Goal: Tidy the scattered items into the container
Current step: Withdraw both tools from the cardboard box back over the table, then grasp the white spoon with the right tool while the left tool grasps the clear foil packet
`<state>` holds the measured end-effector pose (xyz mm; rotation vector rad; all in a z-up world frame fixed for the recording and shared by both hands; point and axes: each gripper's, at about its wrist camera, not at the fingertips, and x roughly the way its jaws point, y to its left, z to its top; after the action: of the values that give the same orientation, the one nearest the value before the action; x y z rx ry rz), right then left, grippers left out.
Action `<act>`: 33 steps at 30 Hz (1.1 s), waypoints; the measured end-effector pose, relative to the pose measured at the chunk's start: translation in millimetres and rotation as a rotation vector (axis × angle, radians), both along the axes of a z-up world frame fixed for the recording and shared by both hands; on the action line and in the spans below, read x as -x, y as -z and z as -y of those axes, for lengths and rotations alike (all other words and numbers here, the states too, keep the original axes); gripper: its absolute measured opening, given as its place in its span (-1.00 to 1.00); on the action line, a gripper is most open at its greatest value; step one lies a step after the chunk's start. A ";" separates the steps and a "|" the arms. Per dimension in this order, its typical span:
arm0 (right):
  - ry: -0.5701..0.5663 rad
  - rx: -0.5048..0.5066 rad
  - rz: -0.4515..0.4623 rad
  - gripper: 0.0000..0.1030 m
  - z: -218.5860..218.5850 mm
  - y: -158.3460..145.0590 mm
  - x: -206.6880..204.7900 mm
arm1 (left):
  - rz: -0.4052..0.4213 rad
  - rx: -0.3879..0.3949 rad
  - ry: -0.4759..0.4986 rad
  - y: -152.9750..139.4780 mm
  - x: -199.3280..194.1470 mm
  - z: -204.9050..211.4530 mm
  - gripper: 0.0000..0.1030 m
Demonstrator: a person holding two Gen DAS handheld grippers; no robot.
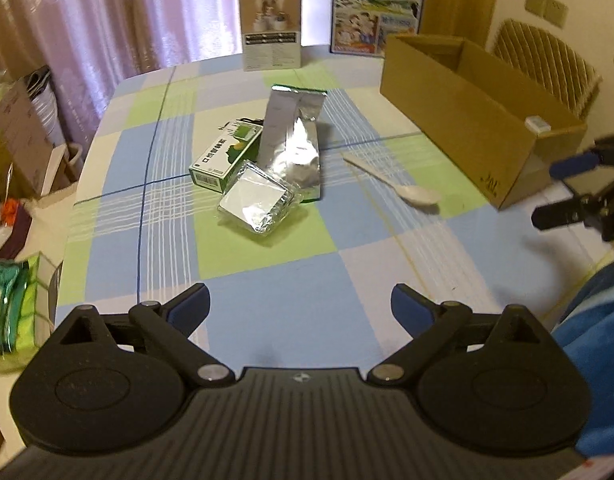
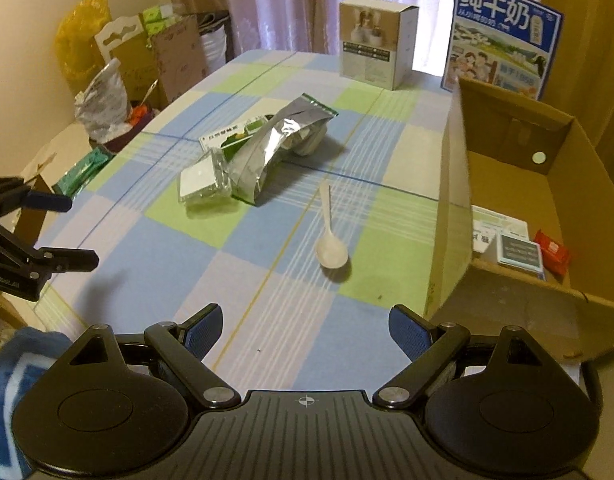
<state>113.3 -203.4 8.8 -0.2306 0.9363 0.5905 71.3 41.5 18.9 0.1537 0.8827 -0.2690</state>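
Observation:
A silver foil bag (image 1: pixel 295 140) (image 2: pixel 275 148) lies mid-table over a green-and-white box (image 1: pixel 223 160) (image 2: pixel 227 136), with a clear-wrapped silver packet (image 1: pixel 257 202) (image 2: pixel 201 182) beside them. A white plastic spoon (image 1: pixel 399 184) (image 2: pixel 329 236) lies alone to their right. The open cardboard box (image 1: pixel 459 116) (image 2: pixel 455 208) stands at the table's right and holds a few small packs (image 2: pixel 519 250). My left gripper (image 1: pixel 301 308) (image 2: pixel 77 232) is open and empty over the near table. My right gripper (image 2: pixel 305 332) (image 1: pixel 547 192) is open and empty, near the spoon and the carton.
A white product box (image 1: pixel 271 28) (image 2: pixel 373 42) and a blue milk carton panel (image 1: pixel 377 4) (image 2: pixel 501 36) stand at the far edge. Bags and cartons (image 2: pixel 139 64) crowd the floor left of the table. A chair (image 1: pixel 547 64) is behind the cardboard box.

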 end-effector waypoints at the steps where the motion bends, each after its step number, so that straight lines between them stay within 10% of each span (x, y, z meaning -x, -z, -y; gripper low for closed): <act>1: -0.003 0.005 -0.002 0.70 -1.9 2.2 -2.3 | -0.002 -0.007 0.013 2.6 -2.9 0.6 0.85; 33: -0.035 0.069 -0.106 0.41 -43.6 101.1 -109.6 | -0.029 -0.104 0.241 82.2 -152.2 0.6 0.85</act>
<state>222.9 -159.8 -92.3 -0.2804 1.0580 0.6079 223.5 41.0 -63.3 0.3547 0.9076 -0.4504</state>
